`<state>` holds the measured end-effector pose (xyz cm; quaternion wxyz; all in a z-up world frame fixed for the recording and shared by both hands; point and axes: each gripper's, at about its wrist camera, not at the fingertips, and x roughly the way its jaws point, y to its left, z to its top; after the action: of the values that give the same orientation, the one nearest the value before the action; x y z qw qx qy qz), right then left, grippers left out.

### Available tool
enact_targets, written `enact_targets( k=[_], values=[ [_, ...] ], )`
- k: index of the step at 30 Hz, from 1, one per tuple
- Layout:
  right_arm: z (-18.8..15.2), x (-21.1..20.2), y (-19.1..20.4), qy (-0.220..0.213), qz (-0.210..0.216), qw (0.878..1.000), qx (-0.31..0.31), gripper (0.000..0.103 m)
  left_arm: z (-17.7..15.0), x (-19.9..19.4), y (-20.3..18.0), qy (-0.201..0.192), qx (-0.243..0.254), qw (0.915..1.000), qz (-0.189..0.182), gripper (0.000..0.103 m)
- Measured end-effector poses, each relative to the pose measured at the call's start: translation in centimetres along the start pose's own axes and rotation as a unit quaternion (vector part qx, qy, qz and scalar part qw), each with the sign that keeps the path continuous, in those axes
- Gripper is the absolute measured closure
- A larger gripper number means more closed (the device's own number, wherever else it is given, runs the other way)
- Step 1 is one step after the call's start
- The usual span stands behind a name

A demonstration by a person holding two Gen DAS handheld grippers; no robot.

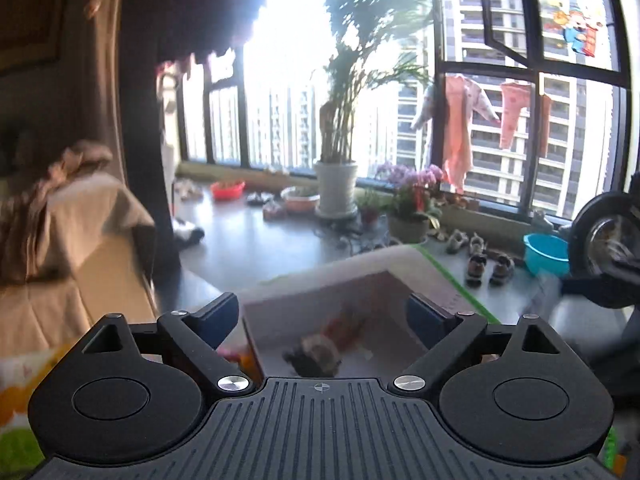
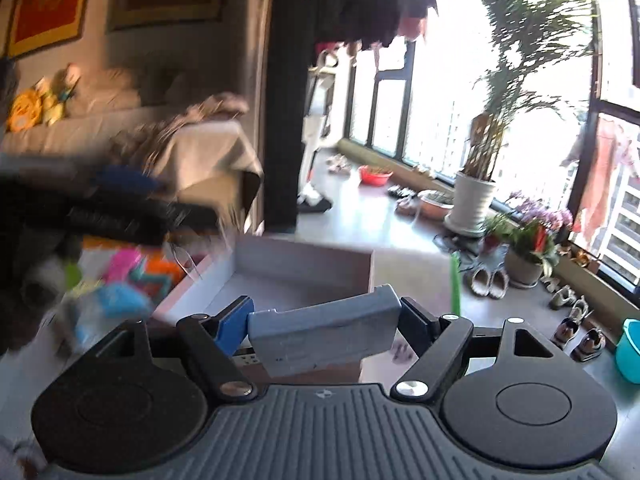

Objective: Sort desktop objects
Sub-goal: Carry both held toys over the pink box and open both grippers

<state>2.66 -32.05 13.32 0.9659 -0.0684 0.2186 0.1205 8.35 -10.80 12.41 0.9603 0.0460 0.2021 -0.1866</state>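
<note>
My right gripper is shut on a grey rectangular block, held tilted above the near edge of an open pale cardboard box. My left gripper is open and empty, hovering over the same box. Inside the box lies a blurred small doll-like toy with dark hair and a reddish part. The left gripper shows as a dark blurred shape at the left of the right wrist view.
Colourful items lie left of the box on the table. A sofa with a throw stands behind. Potted plants, shoes and a blue basin line the windowed balcony floor beyond.
</note>
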Motion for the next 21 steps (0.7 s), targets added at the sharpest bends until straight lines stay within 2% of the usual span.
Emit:
enact_targets(
  k=[5,6,7,9,12,15,18,21],
  values=[
    [2.3,4.3,0.2,-0.027,0.013,1.0,0.008,0.024,-4.4,-1.9,1.1,0.051,0.004,0.9983,0.027,0.004],
    [2.7,5.6,0.3,-0.03,0.023,0.999,0.01,0.021,-5.1,-2.2,1.4,0.062,0.001,0.9976,0.031,0.003],
    [2.9,6.8,0.4,-0.022,0.03,0.999,0.008,0.009,-6.0,-2.5,1.7,0.075,-0.003,0.9965,0.035,0.003],
    [2.8,9.0,0.9,-0.013,0.011,1.0,0.0,0.003,-7.9,-3.2,2.3,0.097,-0.014,0.9942,0.044,0.003],
    [1.6,11.6,0.9,0.017,-0.027,0.999,-0.005,0.003,-9.9,-4.5,3.8,0.115,-0.031,0.9911,0.059,0.002],
    [0.1,13.7,0.0,0.067,-0.034,0.997,0.022,0.003,-11.1,-5.6,5.1,0.121,-0.051,0.9879,0.082,0.002],
    [-1.2,14.7,0.3,0.11,-0.008,0.993,0.04,0.005,-11.1,-6.3,6.6,0.116,-0.064,0.9853,0.108,0.002],
    [-1.5,14.5,1.9,0.107,-0.002,0.994,0.035,0.003,-11.1,-5.4,7.8,0.114,-0.074,0.9835,0.12,0.002]
  ],
)
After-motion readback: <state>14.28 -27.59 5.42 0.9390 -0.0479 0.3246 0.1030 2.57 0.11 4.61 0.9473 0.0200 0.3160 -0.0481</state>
